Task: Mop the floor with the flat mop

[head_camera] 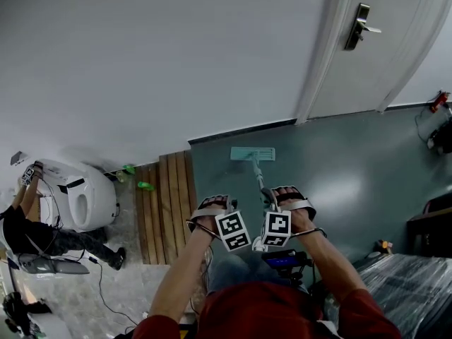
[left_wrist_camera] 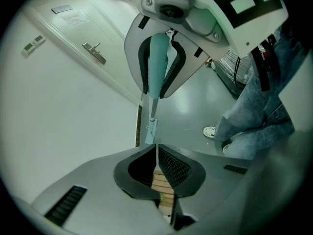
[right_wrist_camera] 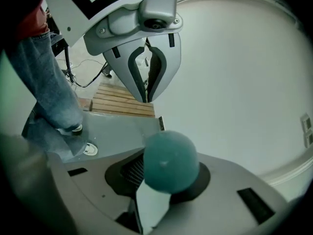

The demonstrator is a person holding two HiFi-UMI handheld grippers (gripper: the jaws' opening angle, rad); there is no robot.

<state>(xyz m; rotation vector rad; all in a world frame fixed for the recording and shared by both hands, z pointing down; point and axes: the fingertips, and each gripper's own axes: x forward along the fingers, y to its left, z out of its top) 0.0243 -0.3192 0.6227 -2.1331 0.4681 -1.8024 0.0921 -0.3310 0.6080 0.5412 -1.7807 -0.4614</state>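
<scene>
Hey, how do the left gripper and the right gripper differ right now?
The right gripper is shut on the teal end of the flat mop handle; the left gripper has nothing between its fingers. The right gripper sits on that handle; the left gripper is beside it, off the mop. Both are shut.

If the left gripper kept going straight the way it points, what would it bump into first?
Probably the right gripper, which faces it with its jaws shut on the teal mop handle. Depth is unclear, though.
</scene>
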